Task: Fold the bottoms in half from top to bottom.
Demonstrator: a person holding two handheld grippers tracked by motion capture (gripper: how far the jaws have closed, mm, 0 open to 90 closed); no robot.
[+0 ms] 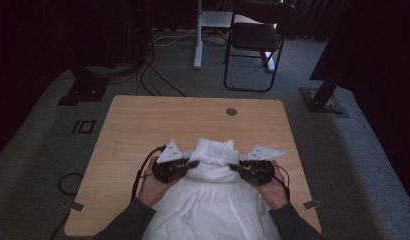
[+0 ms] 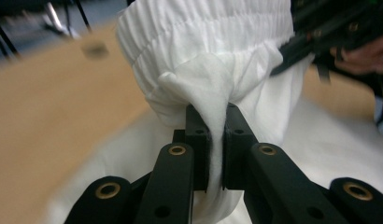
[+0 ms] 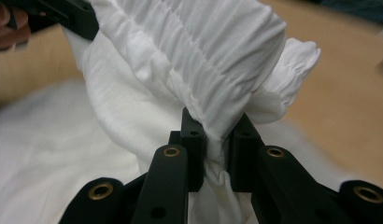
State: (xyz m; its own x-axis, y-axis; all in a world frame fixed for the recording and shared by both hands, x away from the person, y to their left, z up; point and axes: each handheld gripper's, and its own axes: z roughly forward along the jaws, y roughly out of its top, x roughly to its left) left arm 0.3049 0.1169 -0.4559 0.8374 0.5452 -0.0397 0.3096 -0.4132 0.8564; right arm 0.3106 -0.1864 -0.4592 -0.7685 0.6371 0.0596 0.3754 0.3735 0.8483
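While both forearms come in over the near edge of the light wooden tabletop (image 1: 143, 120), the left gripper (image 1: 193, 164) and right gripper (image 1: 234, 166) point inward at each other, level and knuckles outward. Each is clenched on the white gathered-waist cotton garment (image 1: 213, 195): the left jaws pinch a fold of cloth under the elastic band, the right jaws pinch the ruched band itself. The garment lies spread at the middle of the near edge, its waistband bunched up between the grippers.
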